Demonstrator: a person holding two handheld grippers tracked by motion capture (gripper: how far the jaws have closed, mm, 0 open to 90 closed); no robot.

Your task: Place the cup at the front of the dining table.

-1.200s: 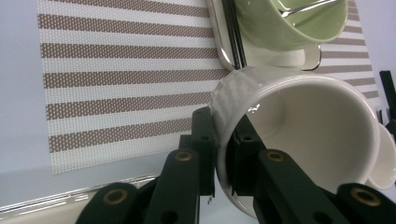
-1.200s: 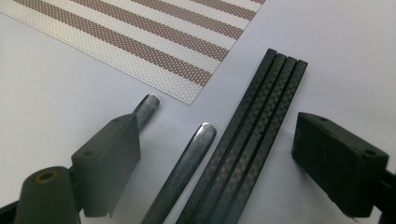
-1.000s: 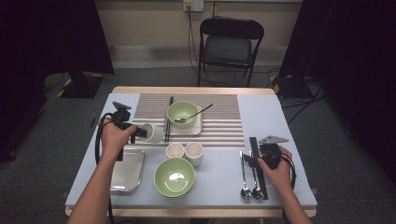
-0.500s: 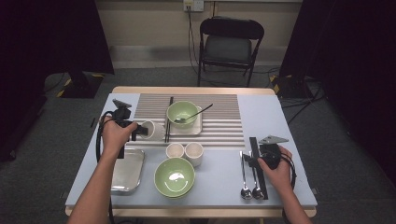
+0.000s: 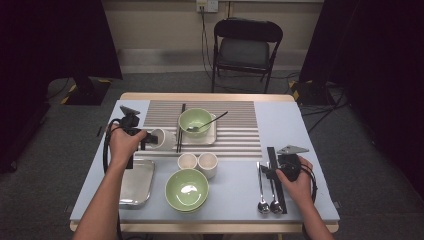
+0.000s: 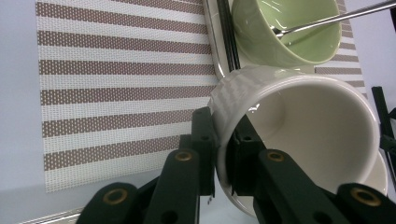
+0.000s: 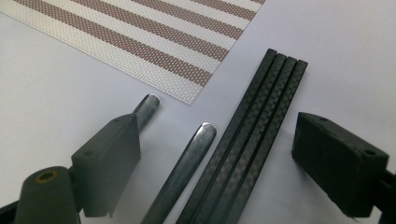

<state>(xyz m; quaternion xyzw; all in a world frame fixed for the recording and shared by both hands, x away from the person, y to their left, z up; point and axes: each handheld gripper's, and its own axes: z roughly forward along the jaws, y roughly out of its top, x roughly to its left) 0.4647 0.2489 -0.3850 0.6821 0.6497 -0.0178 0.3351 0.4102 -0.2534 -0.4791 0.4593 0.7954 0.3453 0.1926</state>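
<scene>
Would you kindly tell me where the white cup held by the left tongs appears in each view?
High view: the white cup lies tipped at left of centre, at the left tongs, on the striped placemat.
Left gripper view: it sits at centre right, its wall pinched between the jaws.
Right gripper view: not in this picture.
Shared landmark: the striped placemat, which also shows in both gripper views.

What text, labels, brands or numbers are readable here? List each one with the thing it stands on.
None: no readable word, number, brand or sign stands on anything here.
The white cup held by the left gripper, the green bowls, the striped placemat, the metal tray, the spoons and the black chopsticks are all unmarked.
The wall outlet is too small to show any marking.
</scene>
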